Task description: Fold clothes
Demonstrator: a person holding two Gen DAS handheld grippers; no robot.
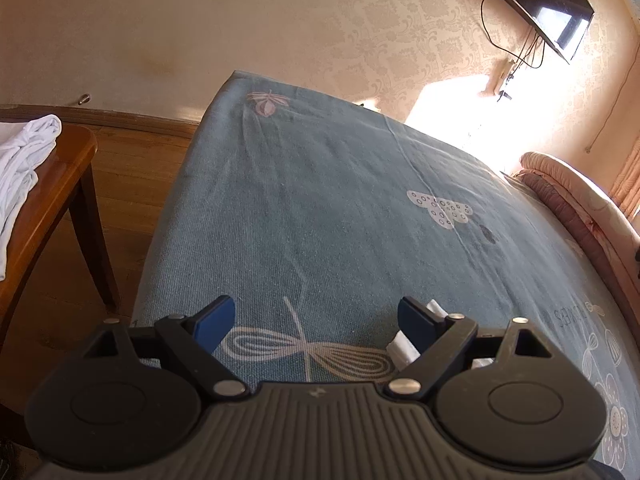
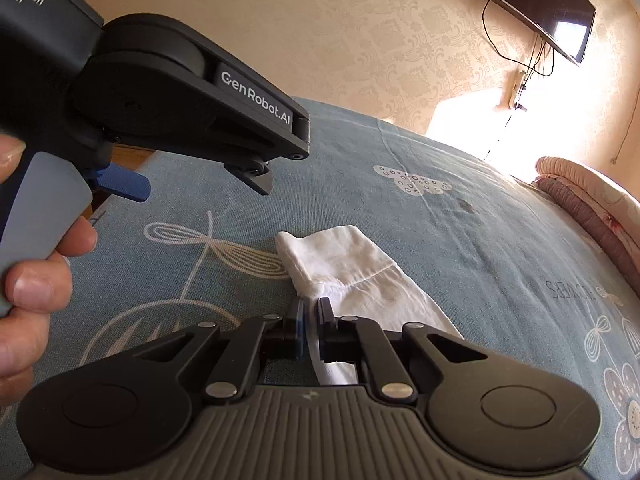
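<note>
Bedding in a blue-grey weave, a bedspread [image 2: 460,248] printed with pale dragonflies, butterflies and flowers, is taken as the landmark for everything else. On the bedspread a white garment [image 2: 352,268] is laid out flat, its hemmed end pointing toward the far wall and its near end drawn up to the right gripper [image 2: 311,312]. The jaws of the right gripper are pressed together, and a gathered fold of the white cloth is pinched between them; more of the cloth is seen passing beneath the gripper's body.

Above the bedspread, off the near left edge of the garment, the left gripper [image 2: 204,184] is held by a hand [image 2: 28,264] whose fingers are wrapped around the grey trigger. Its jaws are spread wide and nothing is caught between them. In the left wrist view the left gripper [image 1: 316,324] is seen over a dragonfly print, and a small piece of the white garment [image 1: 402,346] is glimpsed just behind the right-hand blue pad.

Beyond the left edge of the bedspread a wooden table [image 1: 60,184] is placed, with a pile of white clothing [image 1: 20,172] on it. Past the bedspread's far right corner a dark television [image 1: 544,4] is mounted on the patterned wall, and a folded pink quilt [image 1: 576,200] is laid along the right side.
</note>
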